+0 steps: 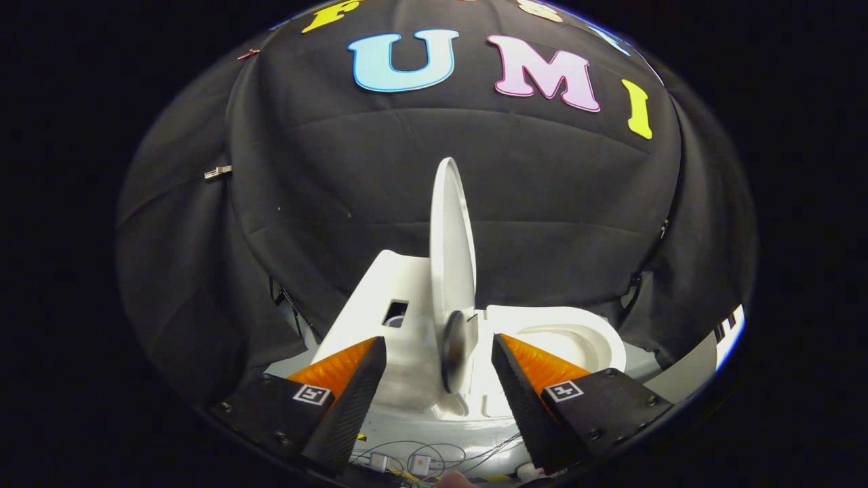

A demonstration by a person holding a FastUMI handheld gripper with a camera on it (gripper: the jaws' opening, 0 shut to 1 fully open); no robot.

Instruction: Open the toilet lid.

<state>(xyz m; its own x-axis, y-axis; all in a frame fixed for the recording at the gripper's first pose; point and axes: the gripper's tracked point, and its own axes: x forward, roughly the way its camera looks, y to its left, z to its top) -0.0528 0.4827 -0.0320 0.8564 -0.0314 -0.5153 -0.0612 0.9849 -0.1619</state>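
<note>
1. Because the toilet lid stands upright on its hinge, seen edge-on and rising well above the bowl, the task reads as essentially done; nothing covers the bowl opening.
2. Toilet lid: white, oval, vertical or very nearly so, sitting between the tank side and the bowl side of the toilet. A dark round disc is fixed low on its face near the hinge; what it is cannot be told.
3. Toilet: white model, seen from the side. The seat ring and open bowl lie to the right of the lid; the blocky tank section, with a small rectangular opening in its side, lies to the left.
4. Gripper: fingers spread wide, one on each side of the lid's lower edge, touching nothing. The lid's base sits in the gap just ahead of the fingertips, clear of both. It holds nothing.
5. Loose items: thin cables and small connectors lie on the base at the toilet's near edge, below the fingers. Two small clips are pinned to the black cloth wall behind.
6. Remaining work, as a judgement: little or none. If the lid rests stably against the tank side, only drawing the gripper back is left; whether it leans securely cannot be told from this angle.
</note>
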